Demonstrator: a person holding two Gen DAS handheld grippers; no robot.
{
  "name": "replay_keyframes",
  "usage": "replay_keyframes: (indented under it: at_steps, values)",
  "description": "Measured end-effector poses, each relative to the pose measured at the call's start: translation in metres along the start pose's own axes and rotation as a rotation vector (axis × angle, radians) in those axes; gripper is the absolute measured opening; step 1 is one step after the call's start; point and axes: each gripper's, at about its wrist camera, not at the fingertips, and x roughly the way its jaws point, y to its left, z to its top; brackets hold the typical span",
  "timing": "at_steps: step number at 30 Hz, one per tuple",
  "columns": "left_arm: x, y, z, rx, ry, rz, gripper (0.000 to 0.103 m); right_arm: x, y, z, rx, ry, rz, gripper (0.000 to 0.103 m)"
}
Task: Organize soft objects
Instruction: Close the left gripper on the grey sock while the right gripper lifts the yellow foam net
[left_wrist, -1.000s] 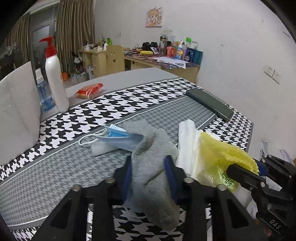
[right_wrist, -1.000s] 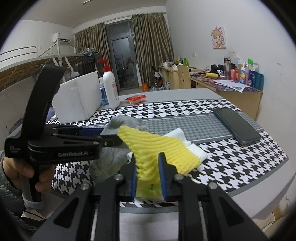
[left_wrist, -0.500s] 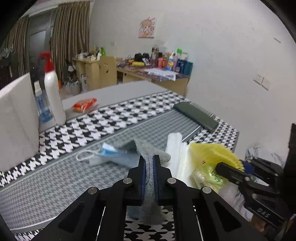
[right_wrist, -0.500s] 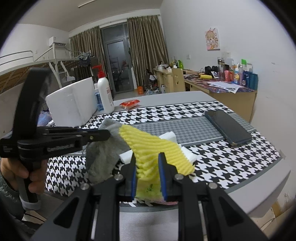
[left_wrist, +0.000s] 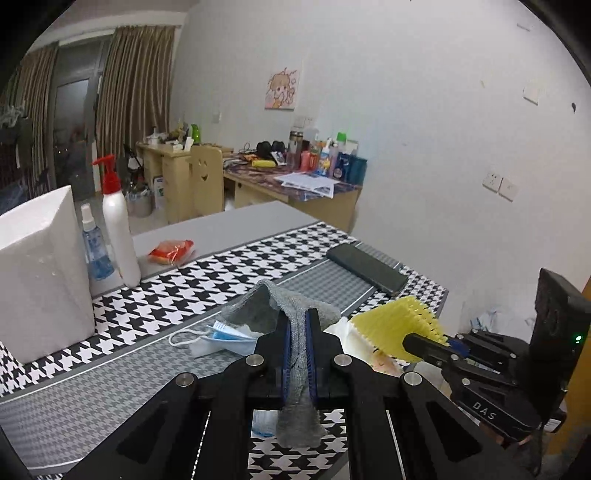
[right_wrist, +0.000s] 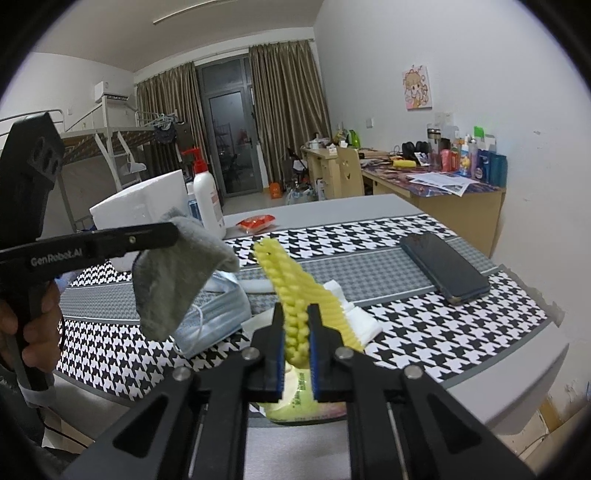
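at the near edge of the counter (right_wrist: 480, 354), both pickups are happening: the left gripper (left_wrist: 296, 354) is clamped on one grey sock (left_wrist: 295, 369), hanging clear, and the right gripper (right_wrist: 296, 350) is clamping one yellow foam net (right_wrist: 295, 295). next, i'd guess, comes carrying each somewhere tidy; one face mask (right_wrist: 218, 317) is lying below.

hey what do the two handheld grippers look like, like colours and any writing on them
Both are matte black plastic with round silver pivot bolts and blue pads inside the fingers. The left gripper carries white "GenRobot.AI" lettering along its side. The right gripper shows "DAS" in white and a small green light on its upright block.
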Motion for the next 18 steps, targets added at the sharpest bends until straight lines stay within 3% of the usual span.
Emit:
replay_keyframes:
  at_steps: [18]
  values:
    - [-0.047, 0.012, -0.001, 0.01, -0.1, 0.095, 0.008, -0.012, 0.028, 0.018, -0.05, -0.046, 0.049, 0.013]
